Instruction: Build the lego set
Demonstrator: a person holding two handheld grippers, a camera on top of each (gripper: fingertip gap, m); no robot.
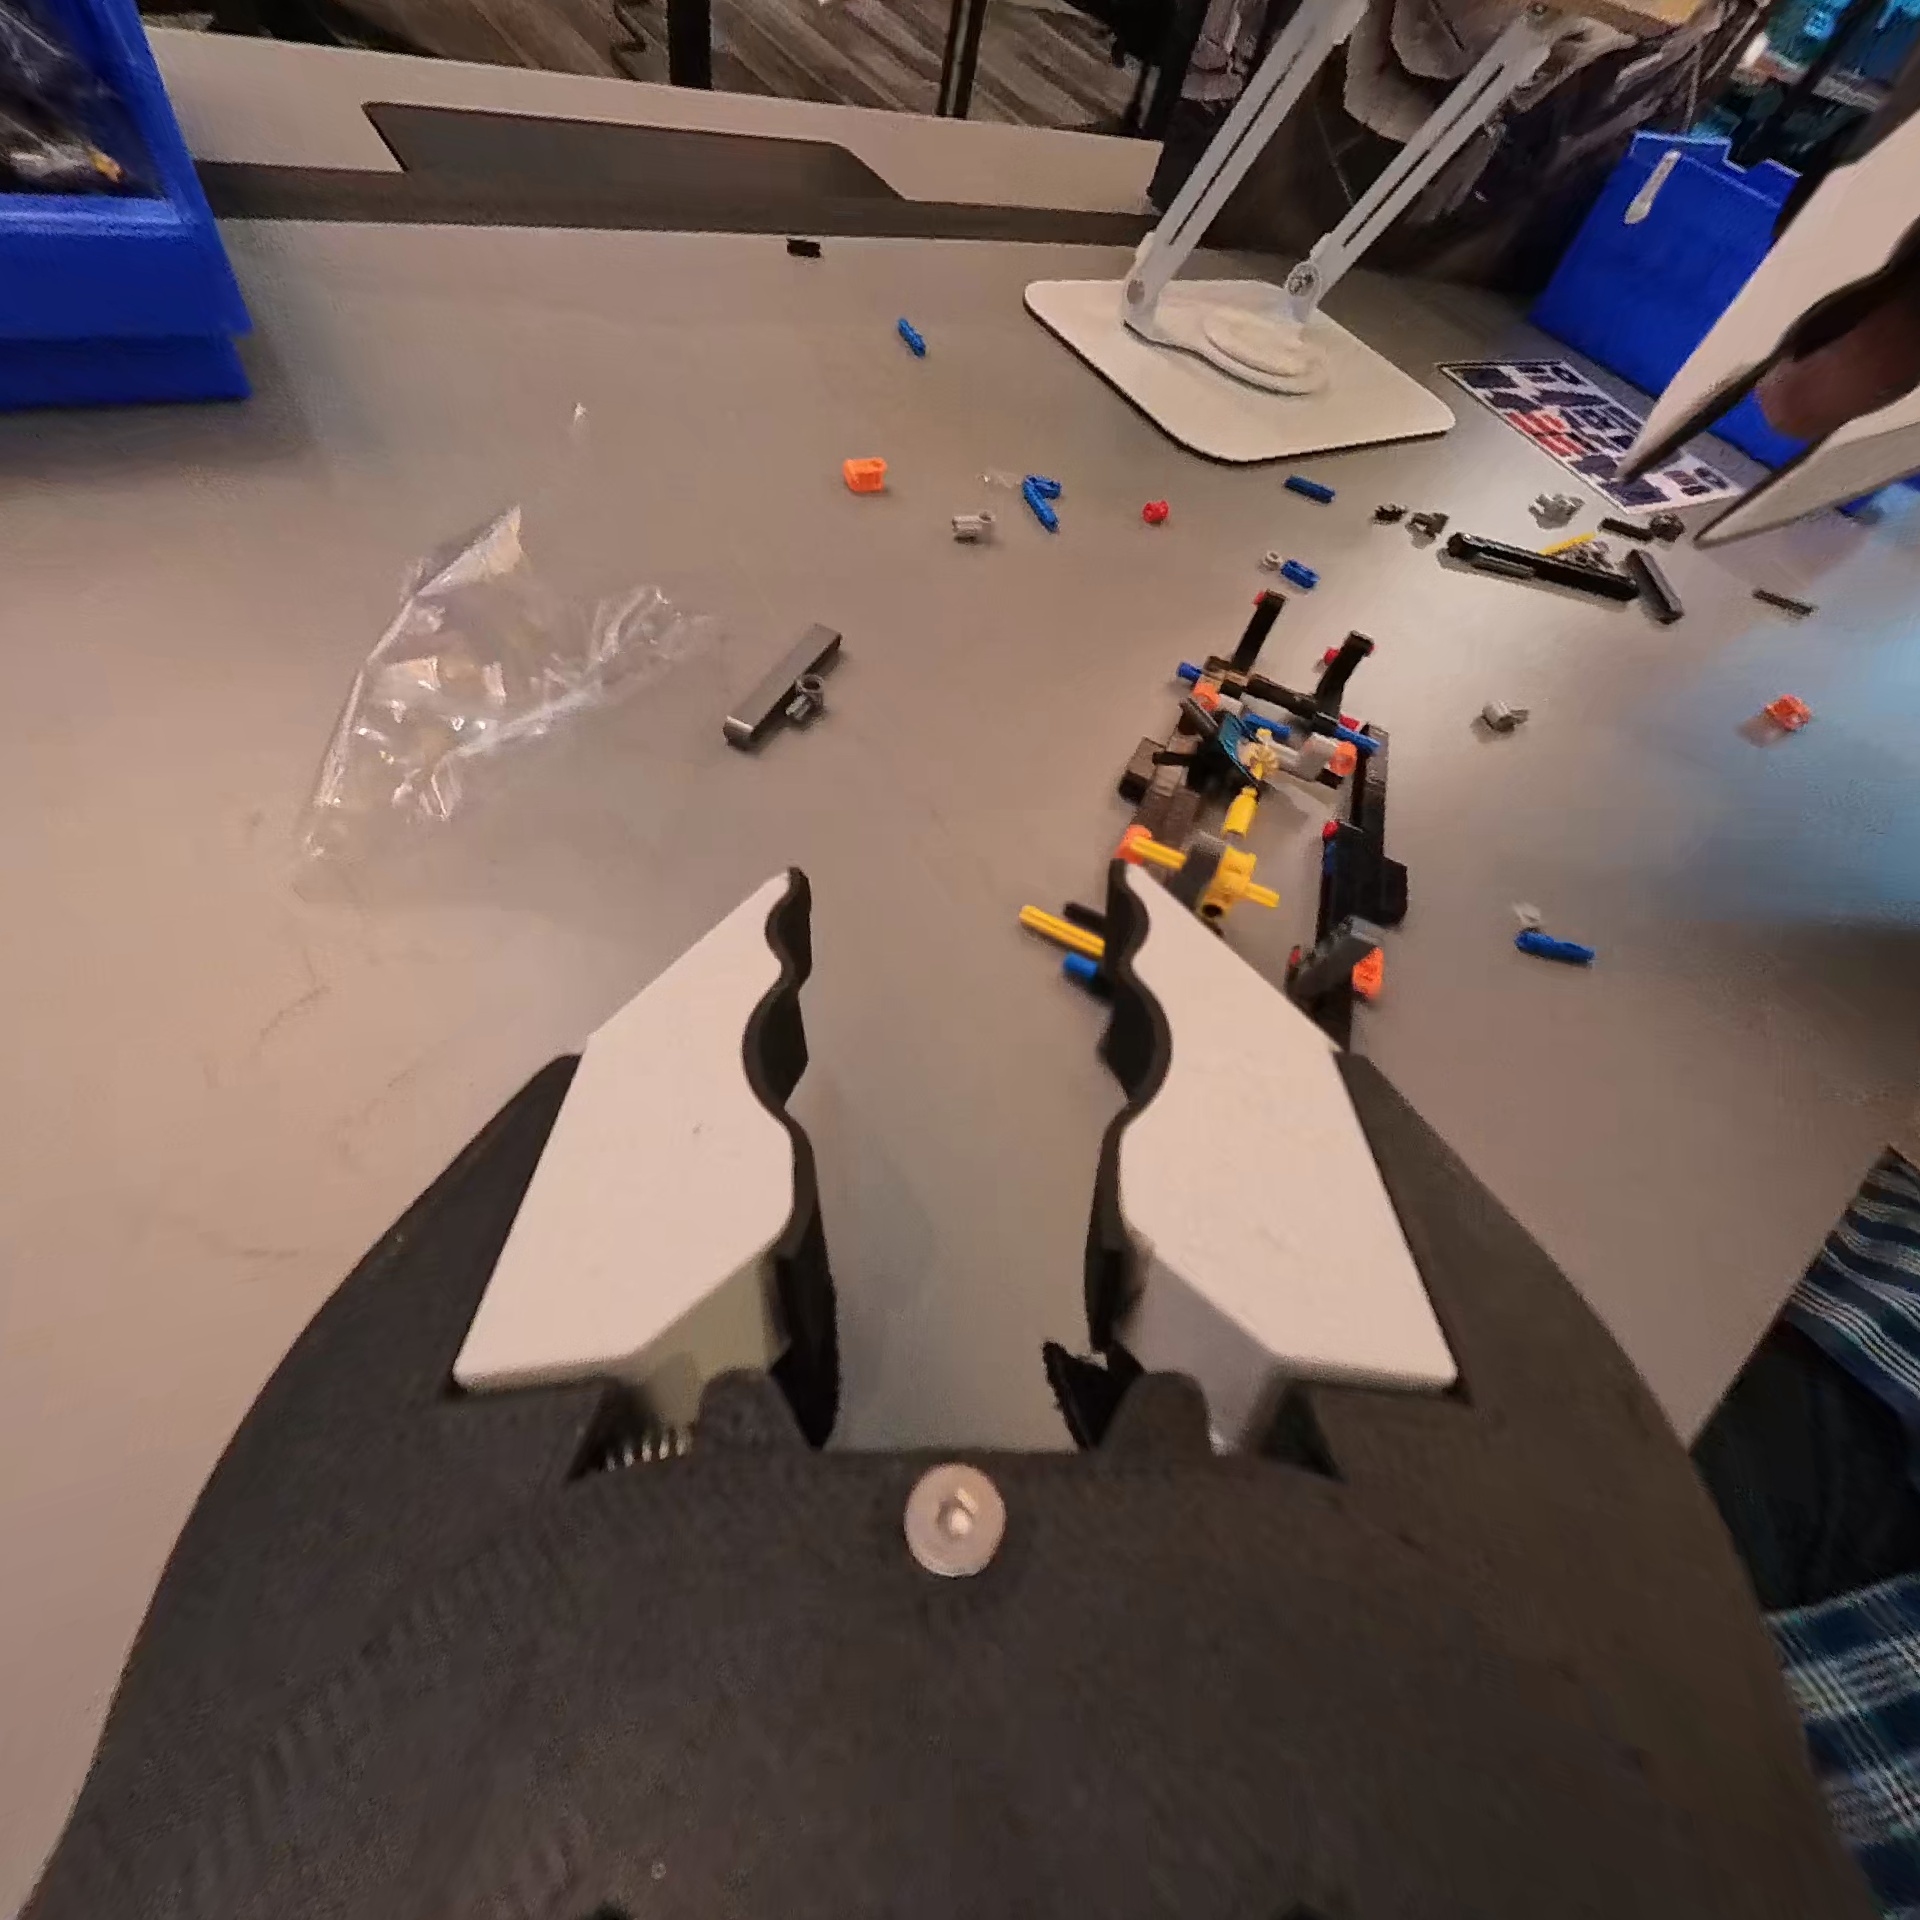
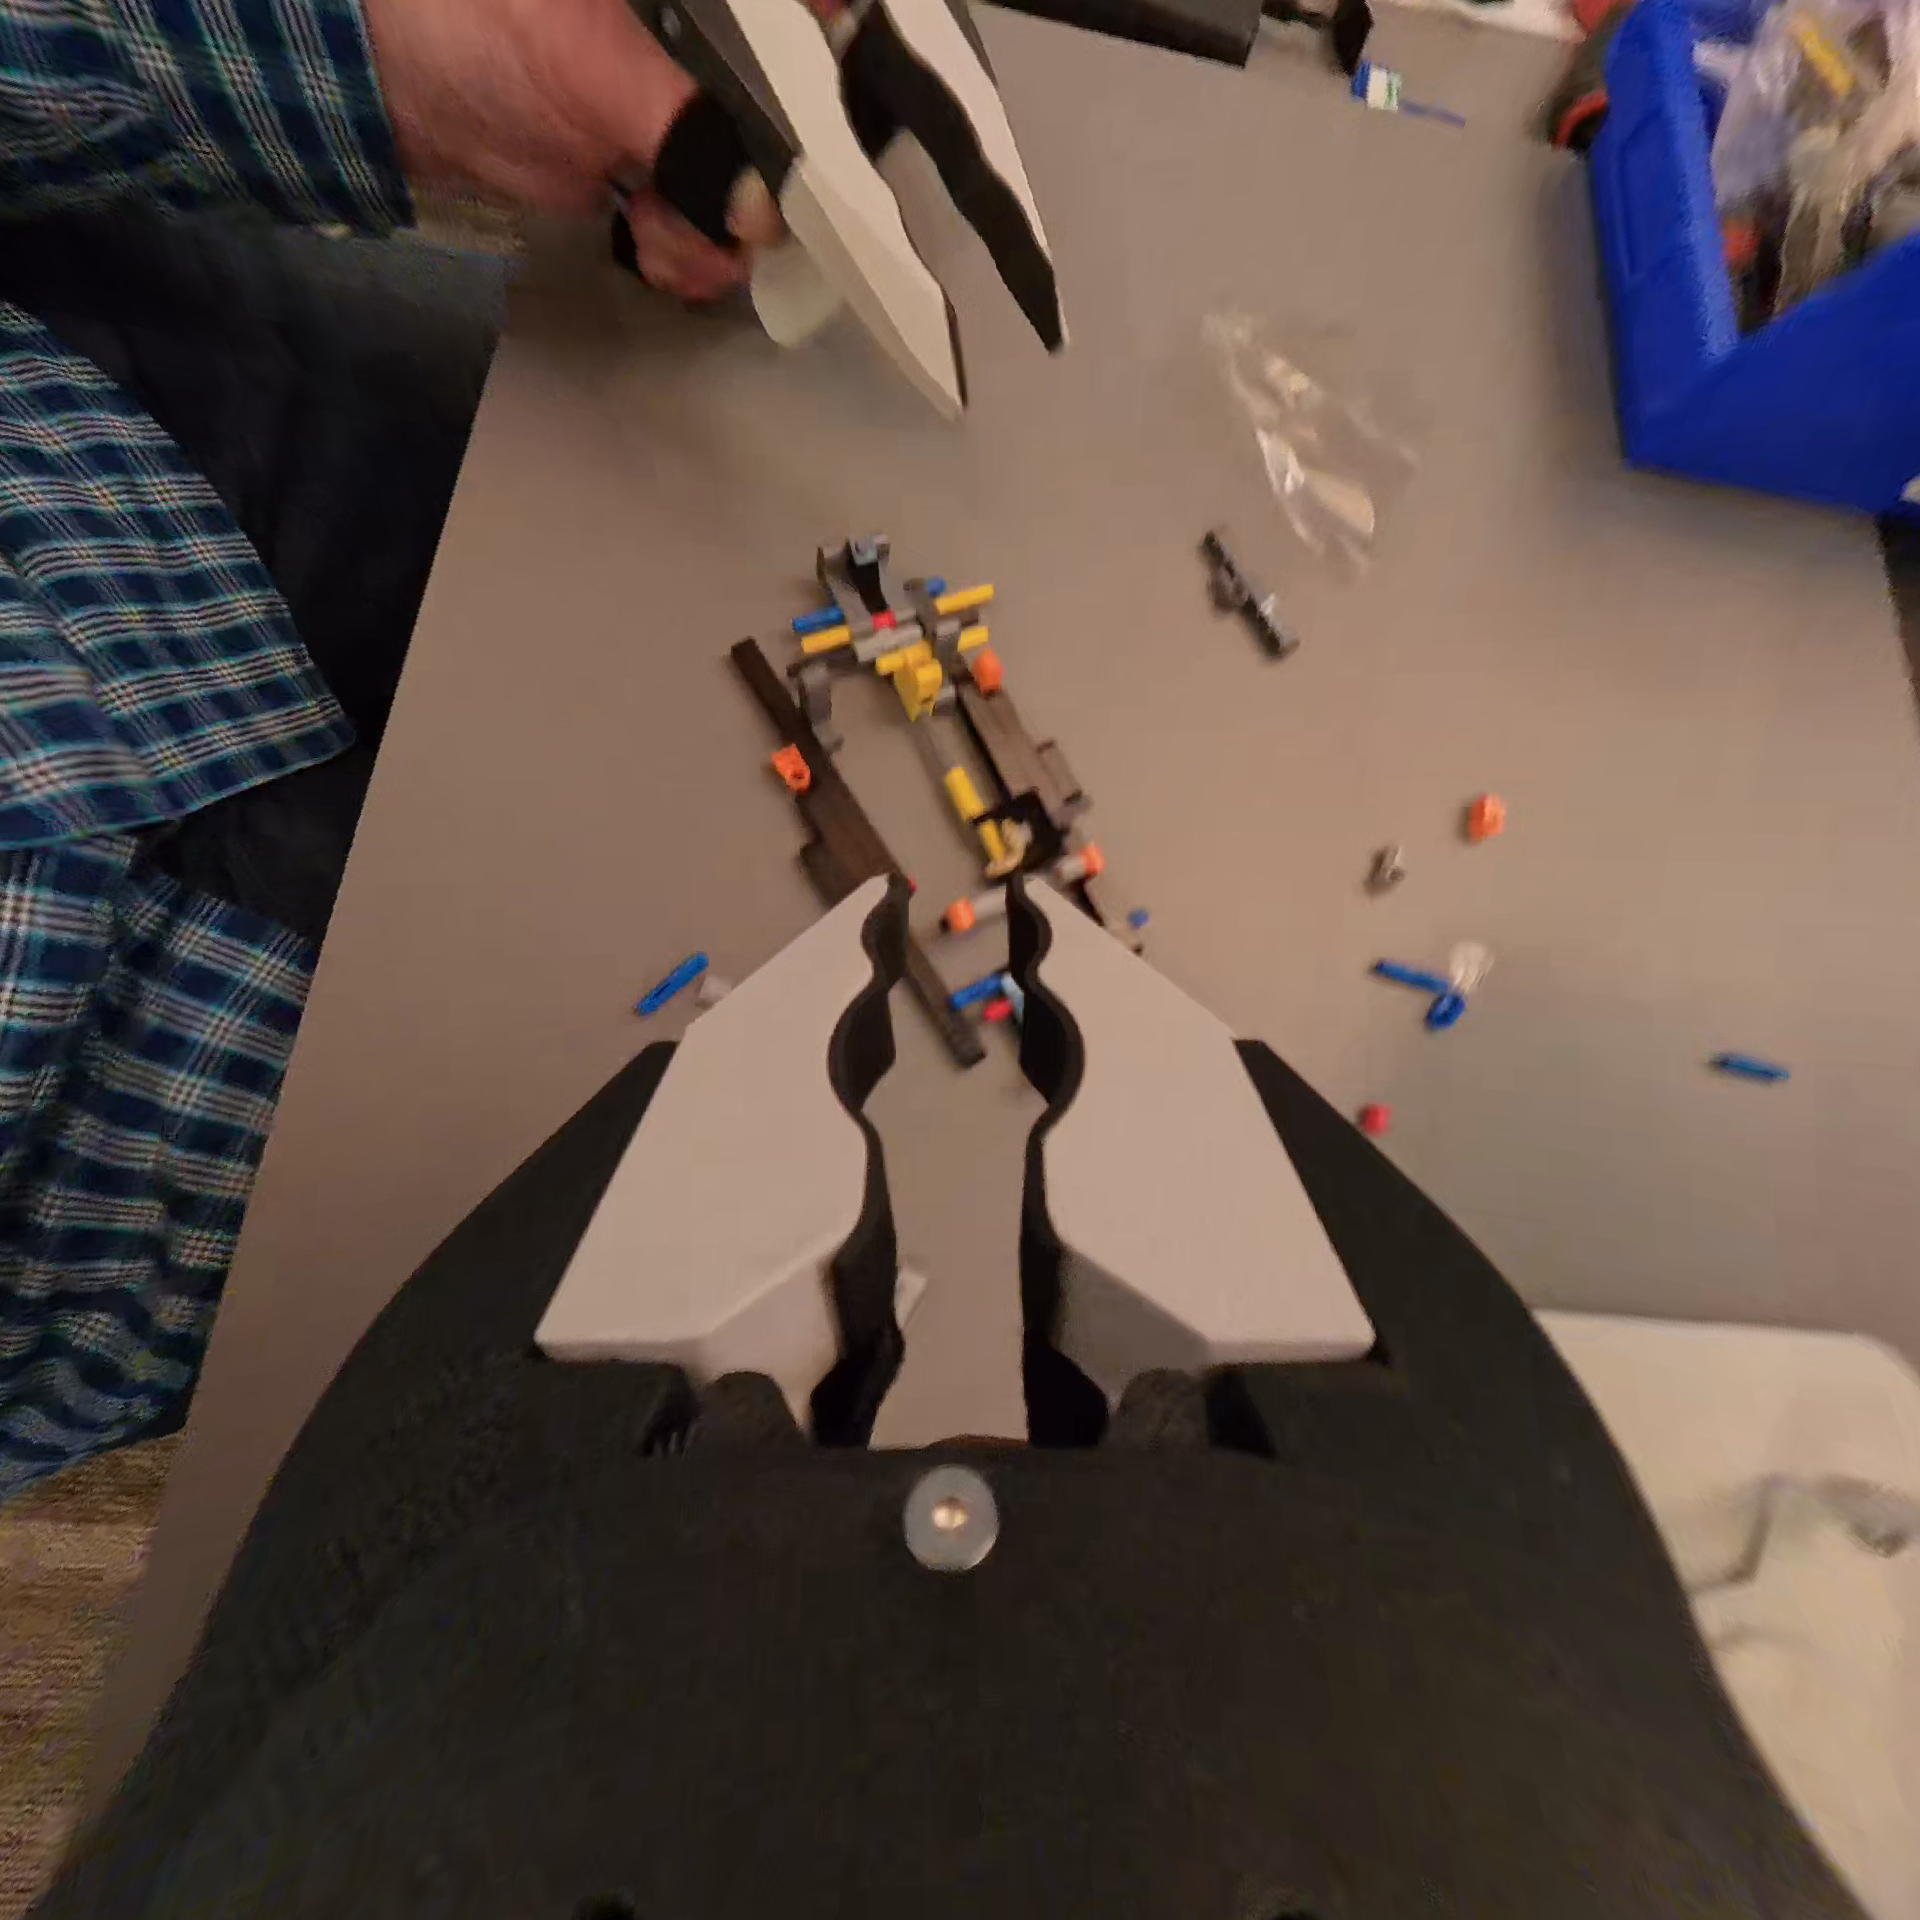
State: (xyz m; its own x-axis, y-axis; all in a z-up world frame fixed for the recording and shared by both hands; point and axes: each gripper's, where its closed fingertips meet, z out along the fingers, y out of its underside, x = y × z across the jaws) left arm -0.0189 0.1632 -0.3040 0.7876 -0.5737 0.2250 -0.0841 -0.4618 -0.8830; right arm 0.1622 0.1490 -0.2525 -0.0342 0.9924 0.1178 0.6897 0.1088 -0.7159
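Note:
A partly built Lego chassis of black beams with yellow, blue and orange parts lies on the grey table. My left gripper is open and empty, and its right fingertip is just left of the chassis. In the right wrist view the chassis lies straight ahead. My right gripper is narrowly open and empty over the chassis's near end. The left gripper shows beyond the chassis, held by a hand. The right gripper shows at the far right of the left wrist view.
Loose blue pins, orange pieces and a dark grey beam are scattered about. A clear plastic bag lies left. A white stand base, a sticker sheet, black beams and blue bins stand farther back. Spacing between my two grippers at the tips: around 20 centimeters.

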